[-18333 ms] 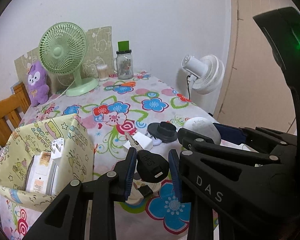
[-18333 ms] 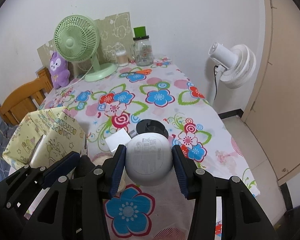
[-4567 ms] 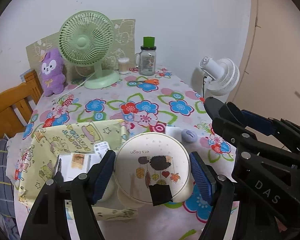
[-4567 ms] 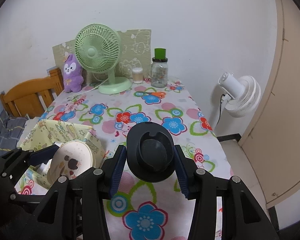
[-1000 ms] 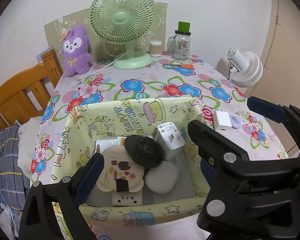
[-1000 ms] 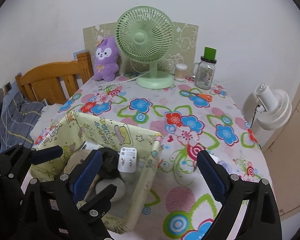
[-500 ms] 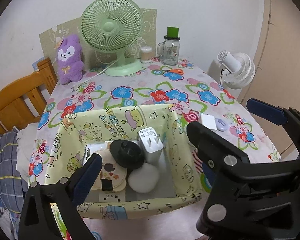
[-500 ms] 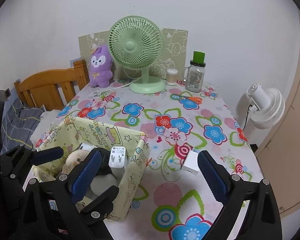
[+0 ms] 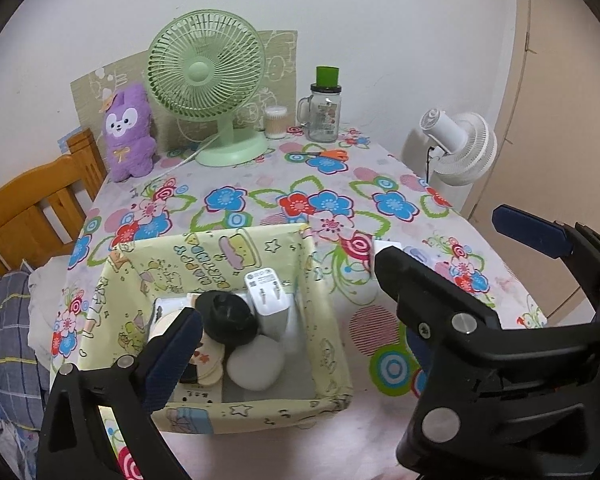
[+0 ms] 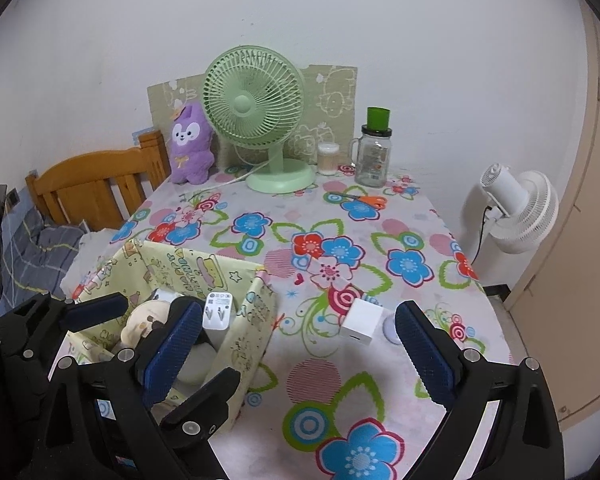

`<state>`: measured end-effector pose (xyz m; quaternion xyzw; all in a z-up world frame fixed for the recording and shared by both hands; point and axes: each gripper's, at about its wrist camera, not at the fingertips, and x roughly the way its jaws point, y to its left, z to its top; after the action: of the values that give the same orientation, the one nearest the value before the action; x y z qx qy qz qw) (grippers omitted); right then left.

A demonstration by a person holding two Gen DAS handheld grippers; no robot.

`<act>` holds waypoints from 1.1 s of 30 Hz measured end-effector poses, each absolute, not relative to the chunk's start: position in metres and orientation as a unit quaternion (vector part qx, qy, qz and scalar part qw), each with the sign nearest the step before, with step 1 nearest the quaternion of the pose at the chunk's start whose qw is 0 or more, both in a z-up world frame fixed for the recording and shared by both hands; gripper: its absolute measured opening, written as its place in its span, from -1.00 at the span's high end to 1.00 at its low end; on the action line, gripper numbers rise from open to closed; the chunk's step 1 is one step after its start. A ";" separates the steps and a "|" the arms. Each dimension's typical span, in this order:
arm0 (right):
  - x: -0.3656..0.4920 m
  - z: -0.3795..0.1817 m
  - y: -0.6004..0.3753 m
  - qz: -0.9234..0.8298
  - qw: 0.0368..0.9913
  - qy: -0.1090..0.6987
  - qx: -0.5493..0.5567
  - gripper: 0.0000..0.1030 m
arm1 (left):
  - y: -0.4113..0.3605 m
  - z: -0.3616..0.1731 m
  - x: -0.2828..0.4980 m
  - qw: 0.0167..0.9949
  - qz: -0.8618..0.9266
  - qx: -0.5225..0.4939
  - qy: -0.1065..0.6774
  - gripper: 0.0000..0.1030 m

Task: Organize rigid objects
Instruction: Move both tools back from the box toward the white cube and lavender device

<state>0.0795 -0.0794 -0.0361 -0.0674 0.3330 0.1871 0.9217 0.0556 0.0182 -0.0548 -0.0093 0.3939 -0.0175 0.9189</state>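
2 small things are left out on the table (image 10: 380,420) by my reckoning: a white cube adapter (image 10: 362,322) and a pale oval object (image 10: 391,330) just beside it on its right, which i can't identify from here. everything else rigid that i can see is already in the yellow fabric bin (image 9: 204,256): a white plug charger (image 9: 268,300) standing on end, a black round holder (image 9: 226,316) leaning against it, a white rounded case (image 9: 254,362) in front, and a round cream tin (image 9: 206,356) partly hidden behind my left gripper's finger.

my left gripper (image 9: 284,304) is spread wide with nothing gripped; the bin's contents merely show between its fingers. my right gripper (image 10: 298,350) is just as wide and empty, and the white cube adapter sits in the gap between its fingers, well ahead of them on the floral cloth.

so i judge i'm between drops, lining up on the last pieces. next move, as i see it: push the right gripper forward and down until its pads straddle the cube's flat sides, square to them, then close. the oval object is so near that a finger could nudge it, so i'd come in from the cube's left or take it from above. the bin wall looks soft, so i'd lift clear over its rim.
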 end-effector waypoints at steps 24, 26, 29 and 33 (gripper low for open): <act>0.080 -0.030 -0.133 0.155 0.932 0.322 -0.055 -0.91 | -0.031 -0.050 0.064 0.920 -0.051 -0.003 0.390 -0.99; 0.082 -0.031 -0.138 0.156 0.932 0.324 -0.051 -0.91 | -0.035 -0.051 0.067 0.918 -0.053 -0.008 0.393 -0.99; 0.085 -0.034 -0.145 0.156 0.931 0.326 -0.045 -0.91 | -0.041 -0.053 0.069 0.918 -0.052 -0.008 0.394 -0.99; 0.090 -0.039 -0.153 0.154 0.931 0.328 -0.044 -0.91 | -0.051 -0.058 0.074 0.918 -0.052 -0.002 0.393 -0.99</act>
<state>0.0898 -0.1527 -0.0392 -0.0444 0.3281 0.1545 0.9309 0.0738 -0.0507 -0.0584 -0.0018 0.3927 -0.0524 0.9182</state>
